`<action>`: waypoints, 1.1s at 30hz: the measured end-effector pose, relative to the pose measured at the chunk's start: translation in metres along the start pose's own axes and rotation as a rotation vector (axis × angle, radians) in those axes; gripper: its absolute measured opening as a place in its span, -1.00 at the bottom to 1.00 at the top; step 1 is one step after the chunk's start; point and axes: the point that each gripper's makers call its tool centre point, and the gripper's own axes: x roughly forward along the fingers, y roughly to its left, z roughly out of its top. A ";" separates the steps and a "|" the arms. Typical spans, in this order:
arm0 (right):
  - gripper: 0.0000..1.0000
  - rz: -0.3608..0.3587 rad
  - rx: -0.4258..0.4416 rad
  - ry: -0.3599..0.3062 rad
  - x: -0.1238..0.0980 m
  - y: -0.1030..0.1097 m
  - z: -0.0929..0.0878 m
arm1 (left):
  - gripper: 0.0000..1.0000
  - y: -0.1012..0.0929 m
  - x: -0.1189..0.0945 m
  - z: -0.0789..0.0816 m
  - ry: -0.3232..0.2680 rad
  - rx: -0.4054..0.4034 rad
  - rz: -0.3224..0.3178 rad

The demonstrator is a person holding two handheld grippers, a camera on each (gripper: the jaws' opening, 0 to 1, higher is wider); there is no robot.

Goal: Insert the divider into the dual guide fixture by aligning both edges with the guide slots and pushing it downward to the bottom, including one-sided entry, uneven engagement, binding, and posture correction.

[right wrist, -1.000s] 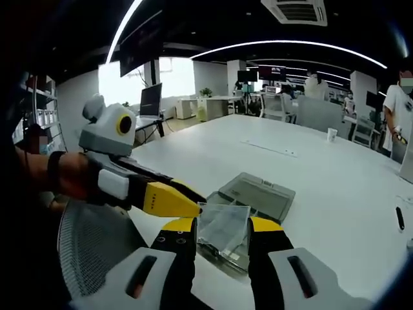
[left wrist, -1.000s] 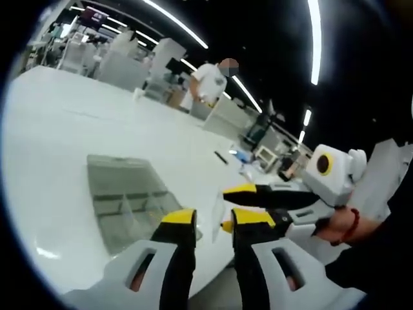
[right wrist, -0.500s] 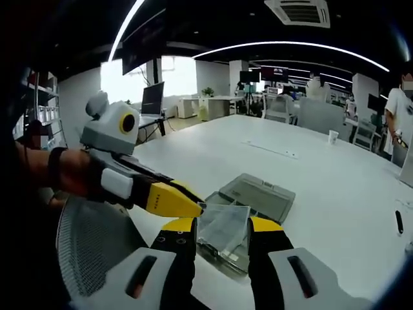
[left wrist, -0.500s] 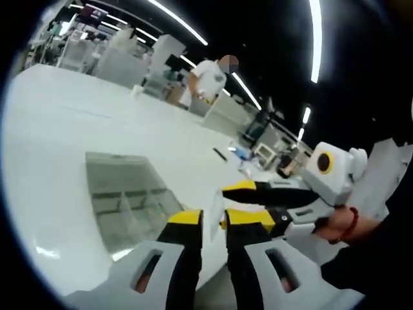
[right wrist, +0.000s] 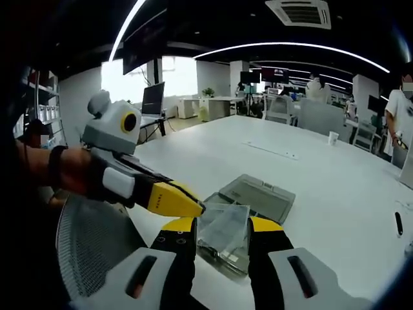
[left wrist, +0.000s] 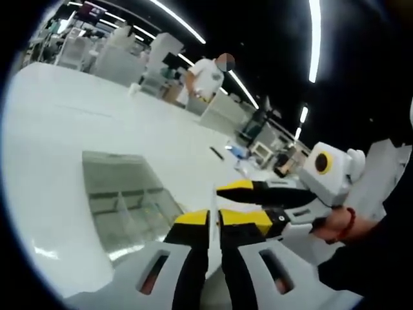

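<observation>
White office table [left wrist: 58, 129] stretches under long ceiling lights. From the left gripper view, the left hand-held gripper [left wrist: 213, 223] has its jaws nearly together, pinching the thin edge of the clear divider [left wrist: 212, 213]; the clear fixture [left wrist: 122, 197] lies just left. From the right gripper view, the right hand-held gripper [right wrist: 222, 227] clamps the divider [right wrist: 222, 229] flat between its jaws, near the fixture [right wrist: 255, 194].

Clear glossy plastic divider [right wrist: 222, 227], translucent plastic fixture [left wrist: 126, 197], smooth glossy white table [right wrist: 335, 194].
</observation>
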 end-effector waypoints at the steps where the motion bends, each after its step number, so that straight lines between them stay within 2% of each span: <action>1: -0.46 0.000 0.000 0.001 0.000 0.000 0.000 | -0.99 0.000 0.000 0.000 0.001 0.000 -0.001; 14: -0.45 0.011 0.008 0.004 0.000 0.001 -0.001 | -1.00 -0.002 0.001 -0.001 0.009 0.039 -0.012; 18: -0.45 0.012 -0.020 0.015 0.001 0.002 -0.002 | -1.00 -0.002 0.001 -0.002 0.020 0.053 -0.005; 27: -0.49 0.032 -0.073 0.059 -0.001 0.000 -0.008 | -1.00 0.002 -0.004 -0.003 0.038 0.141 0.027; 33: -0.50 0.063 -0.142 0.103 -0.001 0.000 -0.010 | -1.00 0.008 -0.008 -0.011 0.083 0.225 0.059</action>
